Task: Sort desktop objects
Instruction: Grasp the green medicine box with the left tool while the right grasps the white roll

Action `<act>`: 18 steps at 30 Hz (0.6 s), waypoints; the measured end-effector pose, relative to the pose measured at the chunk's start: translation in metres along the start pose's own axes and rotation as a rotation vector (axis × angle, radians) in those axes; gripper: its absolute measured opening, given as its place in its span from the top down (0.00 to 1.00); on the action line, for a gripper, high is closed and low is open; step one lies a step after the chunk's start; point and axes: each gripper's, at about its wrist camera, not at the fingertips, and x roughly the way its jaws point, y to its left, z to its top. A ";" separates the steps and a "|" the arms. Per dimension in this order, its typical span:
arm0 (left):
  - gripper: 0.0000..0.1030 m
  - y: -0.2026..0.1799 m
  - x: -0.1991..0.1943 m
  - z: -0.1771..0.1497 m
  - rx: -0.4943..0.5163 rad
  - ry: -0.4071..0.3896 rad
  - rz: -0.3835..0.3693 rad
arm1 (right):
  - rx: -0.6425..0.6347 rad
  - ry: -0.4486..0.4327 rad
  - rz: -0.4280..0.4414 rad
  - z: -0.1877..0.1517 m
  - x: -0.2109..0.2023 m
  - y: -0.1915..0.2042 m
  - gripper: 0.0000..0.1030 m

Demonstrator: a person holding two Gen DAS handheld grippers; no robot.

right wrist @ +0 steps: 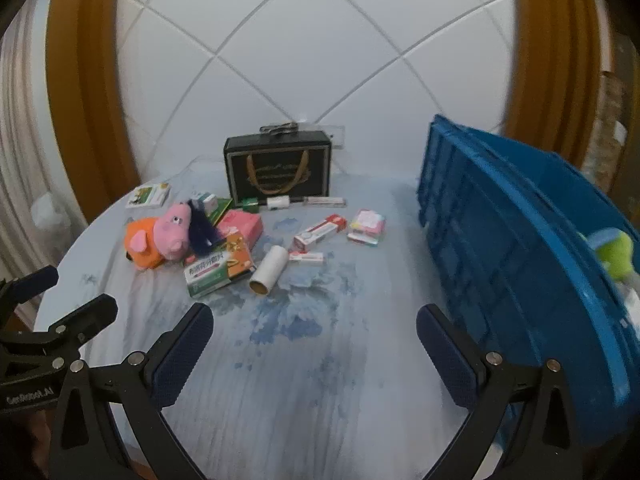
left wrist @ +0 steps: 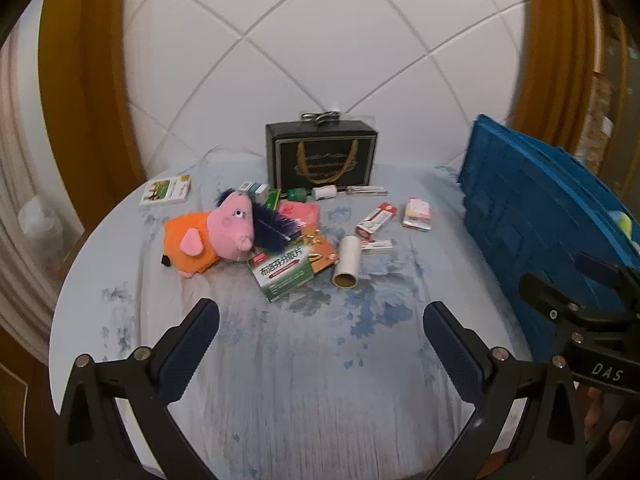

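Note:
A pink pig plush in orange (left wrist: 208, 240) (right wrist: 158, 240) lies left of centre on the round blue-cloth table (left wrist: 280, 360). Beside it lie a dark blue brush (left wrist: 276, 226), a green-white medicine box (left wrist: 284, 274) (right wrist: 210, 276), a paper roll (left wrist: 347, 257) (right wrist: 270, 265), a red-white tube box (left wrist: 376, 221) (right wrist: 320, 231) and a pink packet (left wrist: 418, 214) (right wrist: 367, 226). My left gripper (left wrist: 320, 320) is open and empty above the near table. My right gripper (right wrist: 314, 322) is open and empty too. The right gripper shows at the left view's right edge (left wrist: 576, 312).
A blue plastic crate (left wrist: 540, 216) (right wrist: 520, 240) stands at the right and holds a green toy (right wrist: 616, 254). A black gift box with gold handles (left wrist: 322, 158) (right wrist: 278, 172) stands at the back. A small card box (left wrist: 166, 190) lies at the far left. A padded white wall rises behind.

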 end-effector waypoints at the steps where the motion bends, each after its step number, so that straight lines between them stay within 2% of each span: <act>1: 0.00 0.003 0.007 0.001 -0.011 0.008 0.011 | -0.008 0.009 0.009 0.003 0.008 -0.002 0.00; 10: 0.00 0.040 0.086 -0.002 -0.098 0.139 0.122 | -0.029 0.129 0.069 0.018 0.101 -0.030 0.00; 13: 0.00 0.050 0.111 -0.003 -0.100 0.178 0.128 | -0.021 0.172 0.073 0.020 0.128 -0.037 0.00; 18: 0.00 0.060 0.158 0.002 -0.030 0.213 0.101 | 0.006 0.261 0.079 0.023 0.179 -0.036 0.00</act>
